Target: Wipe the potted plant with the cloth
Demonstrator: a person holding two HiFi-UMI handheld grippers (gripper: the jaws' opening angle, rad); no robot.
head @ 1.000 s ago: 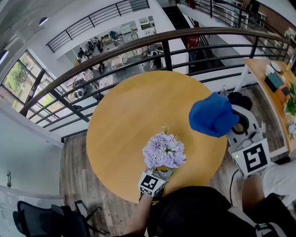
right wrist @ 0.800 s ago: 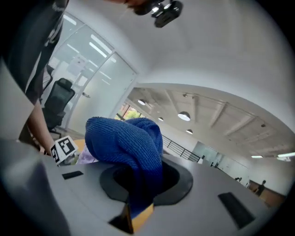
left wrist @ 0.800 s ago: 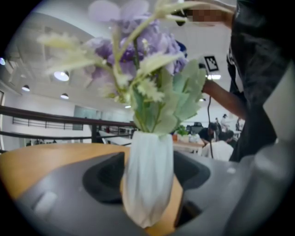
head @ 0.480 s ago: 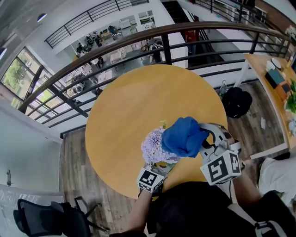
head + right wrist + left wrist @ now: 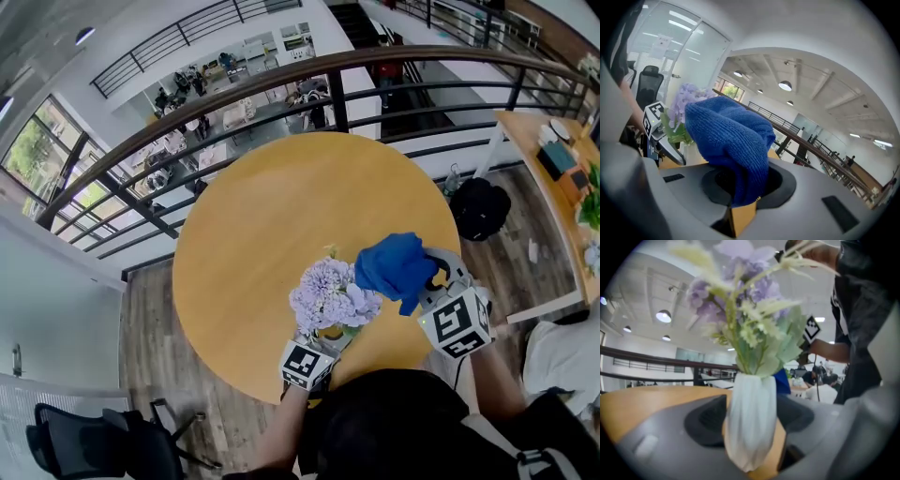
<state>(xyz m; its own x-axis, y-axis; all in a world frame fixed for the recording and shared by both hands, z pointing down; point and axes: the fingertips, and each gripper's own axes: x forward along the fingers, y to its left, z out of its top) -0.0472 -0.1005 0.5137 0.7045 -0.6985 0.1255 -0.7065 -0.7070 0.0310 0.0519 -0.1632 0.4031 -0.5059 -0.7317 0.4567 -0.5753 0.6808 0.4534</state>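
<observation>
The potted plant, purple flowers (image 5: 330, 295) in a white ribbed vase (image 5: 751, 418), stands near the front edge of the round wooden table (image 5: 272, 216). My left gripper (image 5: 323, 349) is shut on the vase, one pad on each side (image 5: 751, 427). My right gripper (image 5: 419, 279) is shut on a bunched blue cloth (image 5: 394, 265), which hangs over its jaws (image 5: 740, 187). The cloth (image 5: 726, 140) sits just right of the flowers (image 5: 686, 96), touching or nearly touching their edge.
A dark metal railing (image 5: 281, 80) curves behind the table. On the floor to the right lies a black bag (image 5: 478, 208), and beyond it stands a wooden desk (image 5: 553, 159). An office chair (image 5: 84, 441) stands at the lower left.
My right gripper came down and leftward with the blue cloth, passed over the flowers, and now sits lower at their right side. The left gripper and vase have not moved.
</observation>
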